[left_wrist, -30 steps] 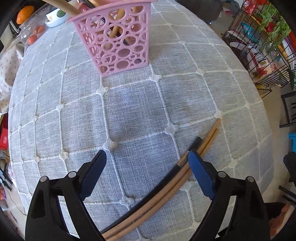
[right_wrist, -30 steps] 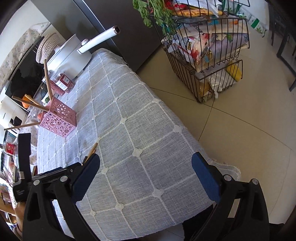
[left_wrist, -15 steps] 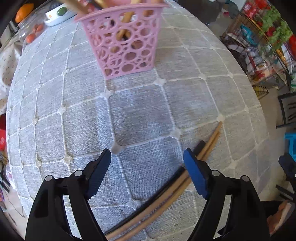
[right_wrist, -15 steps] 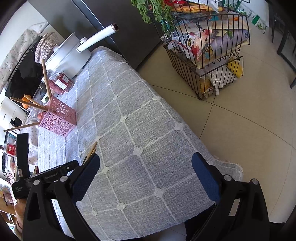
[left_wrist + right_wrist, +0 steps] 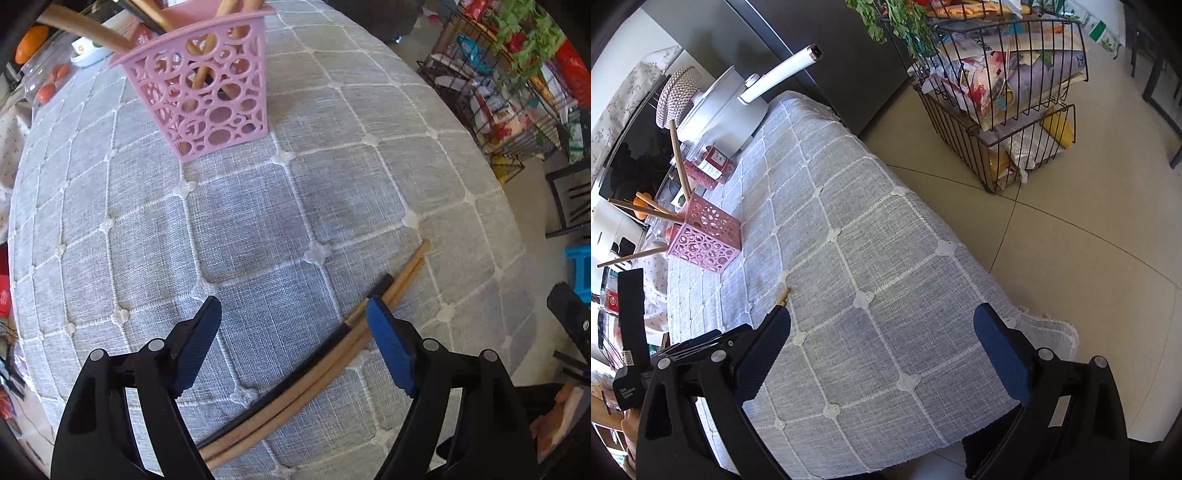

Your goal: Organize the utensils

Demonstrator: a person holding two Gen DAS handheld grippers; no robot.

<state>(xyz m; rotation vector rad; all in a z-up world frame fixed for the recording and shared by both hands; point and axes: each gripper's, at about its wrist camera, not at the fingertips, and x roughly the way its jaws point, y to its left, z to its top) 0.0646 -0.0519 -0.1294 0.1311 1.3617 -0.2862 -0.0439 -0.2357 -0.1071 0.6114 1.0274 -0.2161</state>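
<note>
Both grippers, left gripper [image 5: 291,314] and right gripper [image 5: 882,332], have glossy black plastic arms, silver rivets (round-headed) and blue textured pads [image 5: 388,347].

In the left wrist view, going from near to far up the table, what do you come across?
Left claw → chopsticks lying on the tablecloth → pink basket holding wooden utensils → white dish behind it.

tablecloth [image 5: 258,221]: woven cloth, matt | basket [image 5: 207,99]: pink plastic | chopsticks [image 5: 325,365]: wood

The tablecloth [image 5: 258,221] is patterned in grey squares with white lines. The basket [image 5: 207,92] is coloured pink, pierced with circles. Tan and black chopsticks [image 5: 332,354] are seen.
</note>
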